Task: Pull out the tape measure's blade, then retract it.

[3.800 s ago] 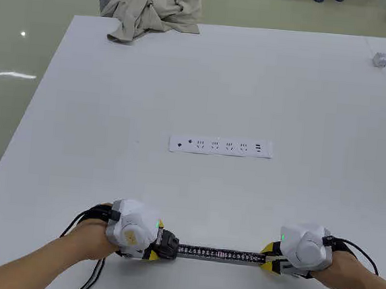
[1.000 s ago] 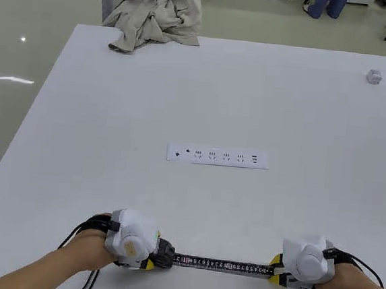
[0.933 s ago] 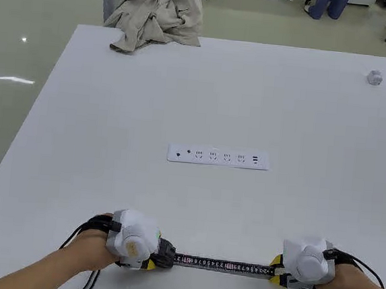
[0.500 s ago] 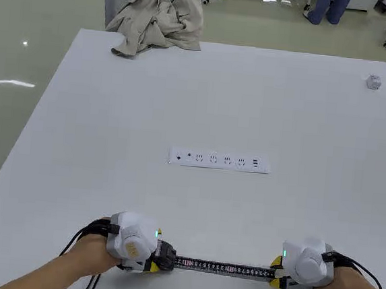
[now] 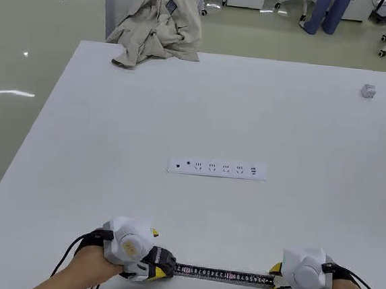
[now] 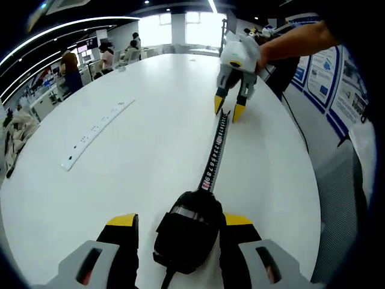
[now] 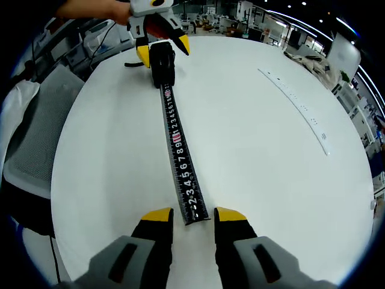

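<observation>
My left gripper [image 6: 180, 221] sits at the bottom of the left gripper view. Its jaws are spread around the black tape measure case [image 6: 189, 232]. One jaw is against the case and a thin strip of table shows between the other jaw and the case, so the case is not clamped. The case rests on the white table [image 5: 250, 109], at the lower left of the head view.

The blade [image 7: 178, 153] is out of the case and lies flat on the table. In the head view it runs as a straight band along the bottom edge, from the case to my right gripper [image 7: 194, 217]. The printed numbers face up.

The right gripper's jaws are parted, with one yellow tip on each side of the blade's free end. There is a gap on both sides and neither tip pinches the blade.

A white power strip [image 5: 218, 168] lies at the centre of the head view, well apart from the blade. A beige jacket [image 5: 160, 20] is heaped at the upper left. A small pale object [image 5: 368, 91] sits at the upper right.
</observation>
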A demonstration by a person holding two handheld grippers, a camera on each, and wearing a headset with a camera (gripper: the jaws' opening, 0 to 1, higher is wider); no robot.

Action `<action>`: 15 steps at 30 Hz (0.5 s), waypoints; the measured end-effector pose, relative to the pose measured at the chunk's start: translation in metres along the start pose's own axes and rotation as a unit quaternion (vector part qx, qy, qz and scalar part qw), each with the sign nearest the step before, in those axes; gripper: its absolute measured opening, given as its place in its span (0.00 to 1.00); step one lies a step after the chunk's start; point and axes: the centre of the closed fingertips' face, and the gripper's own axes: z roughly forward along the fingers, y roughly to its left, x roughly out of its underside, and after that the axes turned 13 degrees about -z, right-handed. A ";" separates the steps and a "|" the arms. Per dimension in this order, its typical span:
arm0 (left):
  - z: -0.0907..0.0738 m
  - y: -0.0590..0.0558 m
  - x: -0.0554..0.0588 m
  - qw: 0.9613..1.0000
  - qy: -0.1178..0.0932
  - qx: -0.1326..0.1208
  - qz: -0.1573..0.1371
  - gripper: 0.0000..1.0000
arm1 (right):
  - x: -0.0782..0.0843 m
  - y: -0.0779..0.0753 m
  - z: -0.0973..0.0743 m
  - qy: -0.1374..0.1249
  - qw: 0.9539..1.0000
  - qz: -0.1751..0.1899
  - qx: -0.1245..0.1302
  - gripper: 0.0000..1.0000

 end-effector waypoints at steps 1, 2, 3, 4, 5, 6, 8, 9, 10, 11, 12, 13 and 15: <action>-0.002 -0.001 0.000 1.000 -0.005 -0.005 -0.011 0.51 | 0.000 0.000 0.000 -0.002 1.000 0.006 0.002 0.28; -0.004 -0.001 -0.001 1.000 -0.008 -0.008 -0.013 0.51 | 0.000 0.000 -0.001 -0.002 1.000 0.008 0.003 0.29; -0.005 -0.001 -0.001 1.000 -0.012 -0.012 -0.021 0.51 | 0.000 0.000 0.000 -0.004 1.000 0.013 0.005 0.29; -0.006 -0.002 -0.002 0.999 -0.014 -0.013 -0.026 0.51 | 0.001 0.000 0.000 -0.005 1.000 0.020 0.007 0.29; -0.006 -0.001 -0.002 0.999 -0.016 -0.018 -0.030 0.52 | 0.002 0.000 0.000 -0.004 1.000 0.025 0.009 0.30; -0.008 -0.001 -0.002 0.999 -0.015 -0.024 -0.030 0.52 | 0.001 0.001 0.000 -0.006 1.000 0.027 0.011 0.32; -0.010 -0.003 -0.004 0.999 -0.022 -0.027 -0.039 0.53 | 0.001 0.002 -0.002 -0.007 0.999 0.036 0.014 0.32; -0.010 -0.003 -0.005 0.998 -0.023 -0.032 -0.041 0.53 | 0.000 0.003 -0.002 -0.009 0.999 0.044 0.017 0.34; -0.011 -0.003 -0.005 0.998 -0.023 -0.037 -0.044 0.53 | 0.000 0.003 -0.003 -0.010 0.999 0.050 0.019 0.35; -0.012 -0.005 -0.006 0.997 -0.026 -0.039 -0.053 0.54 | -0.001 0.003 -0.003 -0.012 0.998 0.055 0.021 0.36; -0.013 -0.005 -0.005 0.997 -0.024 -0.044 -0.059 0.56 | 0.000 0.003 -0.004 -0.013 0.998 0.059 0.024 0.38; -0.012 -0.004 -0.003 0.996 -0.024 -0.051 -0.064 0.58 | -0.001 0.003 -0.004 -0.014 0.997 0.067 0.030 0.39; -0.012 -0.005 0.000 0.995 -0.025 -0.055 -0.074 0.60 | 0.000 0.001 -0.006 -0.014 0.996 0.077 0.039 0.42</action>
